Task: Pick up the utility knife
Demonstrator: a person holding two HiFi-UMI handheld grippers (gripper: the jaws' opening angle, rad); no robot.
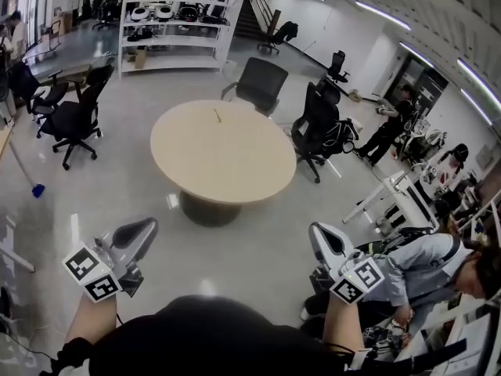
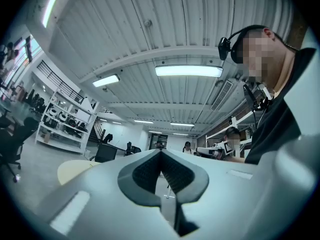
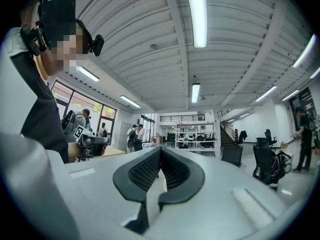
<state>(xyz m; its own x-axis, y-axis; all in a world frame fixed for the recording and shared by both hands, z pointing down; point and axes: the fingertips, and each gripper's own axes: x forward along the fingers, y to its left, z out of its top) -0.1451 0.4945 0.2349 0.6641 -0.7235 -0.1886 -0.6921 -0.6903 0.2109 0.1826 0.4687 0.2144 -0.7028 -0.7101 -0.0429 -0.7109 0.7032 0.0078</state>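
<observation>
Two pairs of jaws pressed together, nothing between them – left gripper, right gripper – round table well ahead of the fingertips.

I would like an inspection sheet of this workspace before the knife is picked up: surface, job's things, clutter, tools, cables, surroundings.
Surface: round beige table, standing ahead on the grey floor.
Job's things: one small thin object on the table's far side; too small to confirm as the utility knife.
Clutter: nothing seen on the table.
Tools: left tool and right tool both shut, empty, held short of the table.
Cables: nothing seen on the table.
Surroundings: black office chairs around the table, white shelf behind, people at the right.
</observation>
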